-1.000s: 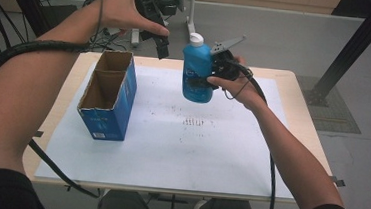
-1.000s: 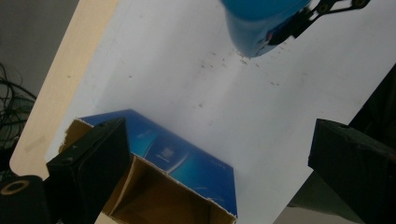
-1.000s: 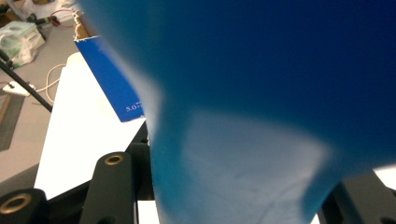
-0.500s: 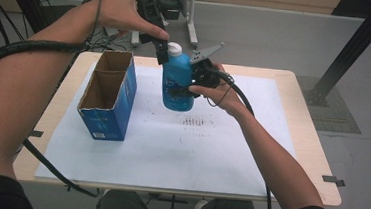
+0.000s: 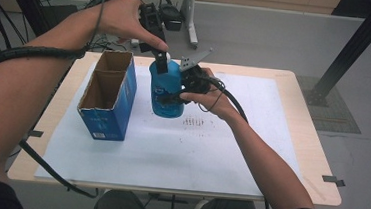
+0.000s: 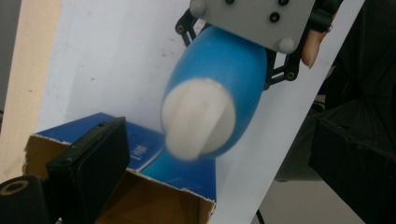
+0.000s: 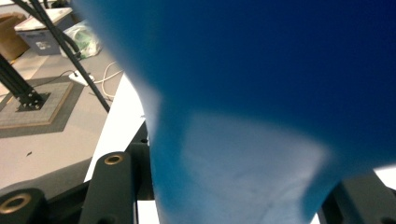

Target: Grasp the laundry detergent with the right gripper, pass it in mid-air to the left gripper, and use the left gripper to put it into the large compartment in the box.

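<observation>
1. Table (image 5: 279, 157): a light wooden top covered by a white sheet. No item is packed yet, as far as the high view shows.

2. Box (image 5: 108, 96): a blue carton standing upright at the left of the sheet, top flaps open, brown interior visible and apparently empty. Judged status: receiving container, ready.

3. Bottle (image 5: 167, 90): a blue plastic bottle with a rounded, bulging body, a printed label on its front and a white cap. It is upright or slightly tilted, just beside the box on its right. Whether its base rests on the sheet or is lifted cannot be told. In the left gripper view the bottle (image 6: 219, 88) appears from above, cap toward the camera, blurred.

4. Right gripper (image 5: 182, 86): jaws clamped on the bottle body from the right side; the blue wall sits between them in the right gripper view.

5. Left gripper (image 5: 161, 57): positioned at the bottle's cap, directly above it. 1 jaw is visible in its own view, spread clear of the cap, so it is judged released.

6. Progress: bottle secured, transfer toward the box under way. Remaining: carry it over the opening, lower it in, release.
</observation>
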The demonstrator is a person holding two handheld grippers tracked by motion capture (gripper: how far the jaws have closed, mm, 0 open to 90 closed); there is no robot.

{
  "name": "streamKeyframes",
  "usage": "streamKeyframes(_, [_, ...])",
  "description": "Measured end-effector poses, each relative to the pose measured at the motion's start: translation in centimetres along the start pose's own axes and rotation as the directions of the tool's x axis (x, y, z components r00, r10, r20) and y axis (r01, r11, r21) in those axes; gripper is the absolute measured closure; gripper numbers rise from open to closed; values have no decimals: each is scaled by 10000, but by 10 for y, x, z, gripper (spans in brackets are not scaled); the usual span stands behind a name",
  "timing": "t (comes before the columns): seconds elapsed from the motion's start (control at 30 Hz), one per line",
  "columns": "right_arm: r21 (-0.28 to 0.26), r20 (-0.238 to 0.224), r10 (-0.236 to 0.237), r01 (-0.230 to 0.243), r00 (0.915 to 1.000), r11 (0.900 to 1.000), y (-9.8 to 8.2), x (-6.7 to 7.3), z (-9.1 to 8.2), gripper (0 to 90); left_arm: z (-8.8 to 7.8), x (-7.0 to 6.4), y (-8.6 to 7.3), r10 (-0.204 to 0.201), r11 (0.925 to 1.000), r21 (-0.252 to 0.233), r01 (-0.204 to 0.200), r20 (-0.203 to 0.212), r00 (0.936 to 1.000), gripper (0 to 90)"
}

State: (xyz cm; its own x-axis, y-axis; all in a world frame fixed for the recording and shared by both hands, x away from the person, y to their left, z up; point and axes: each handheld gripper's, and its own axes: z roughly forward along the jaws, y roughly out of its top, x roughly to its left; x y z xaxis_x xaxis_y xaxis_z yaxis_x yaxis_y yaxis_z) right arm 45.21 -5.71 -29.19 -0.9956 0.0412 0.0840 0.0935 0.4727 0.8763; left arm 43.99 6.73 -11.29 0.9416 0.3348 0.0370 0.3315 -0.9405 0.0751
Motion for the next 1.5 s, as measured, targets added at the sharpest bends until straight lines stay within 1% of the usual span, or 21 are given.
streamKeyframes(0.1, [-14, -197, -165, 164, 9997, 9999, 0, 3, 2, 438, 4, -1, 1, 142, 9999, 97, -143, 112, 9998, 57])
streamKeyframes(0.13, [-14, -197, -165, 164, 9997, 9999, 0, 3, 2, 438, 4, -1, 1, 142, 9999, 97, -143, 112, 9998, 57])
streamKeyframes(0.17, [-24, -229, -241, 240, 9994, 9997, 1, 5, 2, 438, 7, -1, 2, 268, 9995, 178, -271, 173, 9995, 57])
streamKeyframes(0.27, [-74, -272, -314, 312, 9991, 9995, 2, 7, 2, 439, 9, -1, 2, 298, 9993, 204, -302, 193, 9994, 56])
streamKeyframes(0.3, [-103, -299, -351, 348, 9989, 9993, 3, 7, 2, 439, 10, -2, 2, 338, 9992, 207, -344, 268, 9991, 56])
streamKeyframes(0.63, [-148, -244, -567, 563, 9981, 9983, 9, 10, -2, 439, 19, -2, 1, 471, 9984, 296, -486, 478, 9977, 56])
streamKeyframes(0.7, [-157, -224, -635, 631, 9977, 9979, 11, 10, -2, 439, 19, -2, 1, 519, 9982, 291, -533, 484, 9975, 56])
streamKeyframes(0.93, [-270, -249, -725, 718, 9971, 9971, 18, 10, -3, 439, 19, -3, 0, 490, 9985, 237, -501, 468, 9977, 56])
streamKeyframes(1.03, [-299, -257, -731, 723, 9970, 9969, 18, 10, -3, 439, 19, -4, 0, 502, 9984, 224, -514, 499, 9975, 56])
streamKeyframes(1.17, [-321, -235, -758, 750, 9968, 9967, 19, 11, -4, 438, 19, -5, 1, 500, 9980, 359, -518, 495, 9975, 56])
streamKeyframes(1.27, [-350, -177, -742, 736, 9971, 9967, 19, 11, -6, 438, 19, -6, 2, 564, 9976, 365, -582, 488, 9972, 56])
streamKeyframes(1.43, [-442, -180, -757, 748, 9970, 9962, 20, 11, -9, 438, 19, -8, 3, 538, 9978, 369, -555, 457, 9975, 56])
streamKeyframes(1.5, [-449, -148, -748, 741, 9971, 9962, 20, 11, -10, 438, 19, -8, 3, 601, 9975, 347, -617, 452, 9972, 56])
